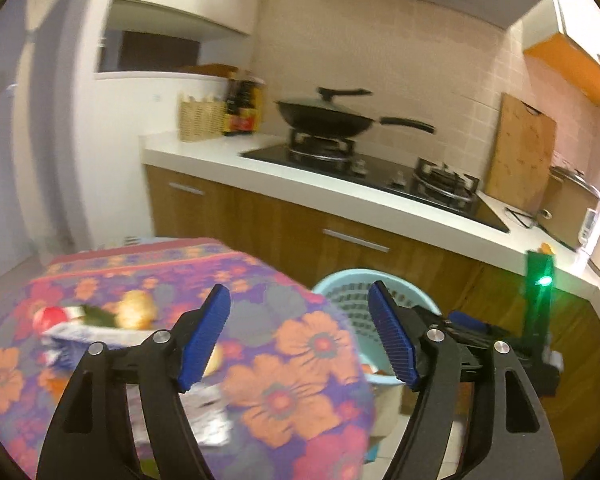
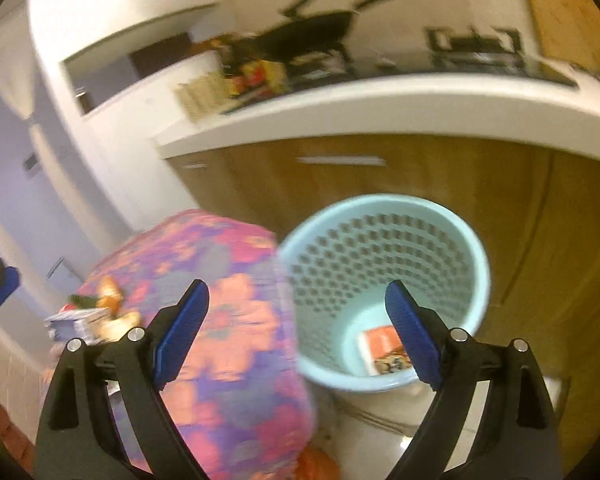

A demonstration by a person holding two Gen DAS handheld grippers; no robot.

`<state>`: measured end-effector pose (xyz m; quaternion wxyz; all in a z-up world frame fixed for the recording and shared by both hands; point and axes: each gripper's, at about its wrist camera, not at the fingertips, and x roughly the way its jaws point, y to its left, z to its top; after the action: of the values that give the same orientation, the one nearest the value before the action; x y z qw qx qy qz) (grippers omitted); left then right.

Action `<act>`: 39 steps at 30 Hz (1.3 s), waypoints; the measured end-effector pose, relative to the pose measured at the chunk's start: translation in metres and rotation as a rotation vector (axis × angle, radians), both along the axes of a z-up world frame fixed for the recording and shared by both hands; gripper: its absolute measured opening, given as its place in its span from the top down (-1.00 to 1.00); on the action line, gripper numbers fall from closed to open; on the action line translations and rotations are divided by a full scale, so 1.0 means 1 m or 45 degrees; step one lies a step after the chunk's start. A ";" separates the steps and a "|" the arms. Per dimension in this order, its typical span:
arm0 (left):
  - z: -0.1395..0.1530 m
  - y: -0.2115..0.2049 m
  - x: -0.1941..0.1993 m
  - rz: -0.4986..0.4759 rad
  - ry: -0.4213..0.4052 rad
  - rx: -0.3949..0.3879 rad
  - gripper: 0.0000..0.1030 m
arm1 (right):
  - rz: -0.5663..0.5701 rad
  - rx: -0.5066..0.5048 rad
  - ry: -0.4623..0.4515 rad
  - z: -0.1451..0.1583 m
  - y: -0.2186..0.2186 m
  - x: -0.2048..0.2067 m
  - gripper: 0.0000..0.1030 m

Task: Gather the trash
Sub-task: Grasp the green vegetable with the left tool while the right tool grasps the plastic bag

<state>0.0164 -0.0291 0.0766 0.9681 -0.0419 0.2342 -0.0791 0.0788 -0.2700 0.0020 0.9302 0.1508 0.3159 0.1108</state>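
Observation:
A light blue perforated trash basket (image 1: 342, 278) (image 2: 380, 205) stands on the floor beside a small table with a flowered cloth (image 1: 296, 364) (image 2: 228, 320). An orange and white packet (image 2: 384, 346) lies at the basket's bottom. On the cloth sit yellowish peel (image 1: 137, 309) (image 2: 109, 300), a red and white scrap (image 1: 51, 316), a white and blue packet (image 1: 85, 335) (image 2: 76, 320) and crumpled silvery paper (image 1: 209, 412). My left gripper (image 1: 298, 300) hangs open over the table's right edge, nothing between its pads. My right gripper (image 2: 298, 292) is open above the basket's left rim, empty.
Behind the basket run wooden cabinets (image 1: 356, 264) under a white counter (image 1: 340, 188) with a gas hob, a black wok (image 1: 328, 118) and a cutting board (image 1: 520, 152). A woven basket and bottles (image 1: 240, 104) stand at the counter's left end. Something orange (image 2: 316, 462) lies on the floor.

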 end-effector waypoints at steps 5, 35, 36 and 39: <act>-0.003 0.054 -0.032 0.152 -0.004 -0.004 -0.41 | 0.171 -0.032 -0.089 0.019 0.056 -0.030 -0.66; -0.125 0.133 -0.073 0.389 0.458 -0.257 -0.26 | 0.848 -0.437 -0.213 -0.005 0.246 -0.050 -0.65; -0.127 0.132 -0.072 0.393 0.462 -0.257 -0.22 | 0.857 -0.430 -0.187 -0.010 0.246 -0.047 -0.60; -0.134 0.130 -0.064 0.405 0.502 -0.237 -0.06 | 0.876 -0.392 -0.151 -0.016 0.244 -0.042 -0.13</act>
<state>-0.0478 0.1009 -0.0577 0.8960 -0.1816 0.4003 0.0626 0.0366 -0.0259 -0.0136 0.8671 -0.1124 0.3066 0.3763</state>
